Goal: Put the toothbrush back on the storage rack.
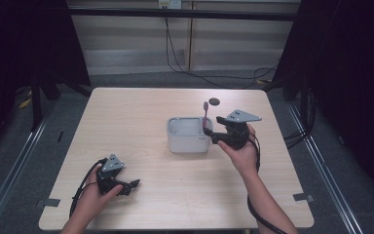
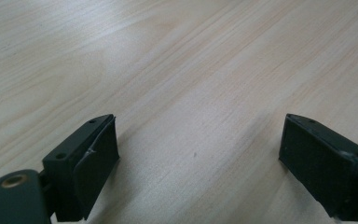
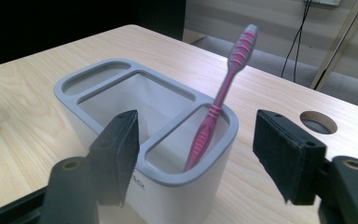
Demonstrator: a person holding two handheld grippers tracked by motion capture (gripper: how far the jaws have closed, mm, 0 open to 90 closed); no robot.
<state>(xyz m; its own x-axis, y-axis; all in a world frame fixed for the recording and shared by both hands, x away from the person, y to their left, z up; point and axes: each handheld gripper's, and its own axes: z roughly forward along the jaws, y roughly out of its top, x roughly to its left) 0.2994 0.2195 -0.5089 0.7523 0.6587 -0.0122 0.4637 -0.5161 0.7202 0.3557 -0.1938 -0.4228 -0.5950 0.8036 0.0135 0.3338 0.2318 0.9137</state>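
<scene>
I'm watching a light wood table (image 1: 175,204) w/ a grey holder (image 1: 189,135) near its middle. My right gripper (image 1: 213,132) sits just beside the holder's right wall, jaws spread wide, nothing held. In the right gripper view the jaws straddle the holder's near corner: one pad in front of the rim (image 3: 186,173), the other off to the side over bare table. A pink toothbrush (image 3: 221,100) stands tilted in the narrow end compartment closest to that gripper, head up and leaning away from me. Big middle compartment and the far narrow one look bare from here.

My left gripper (image 1: 129,186) rests low near the front-left of the table, well apart from the holder, jaws wide open, holding nothing. Left gripper view (image 2: 198,163): just wood grain between and ahead of the jaws, lots of free room.

Edges: front table edge is close behind the left gripper; plenty of open top btwn the two grippers and left of the holder. A round hole (image 1: 215,101) in the table lies beyond the right gripper, near the far edge.

High view gives the whole layout; the right gripper view alone shows the 3 compartments clearly & which one has the brush.
</scene>
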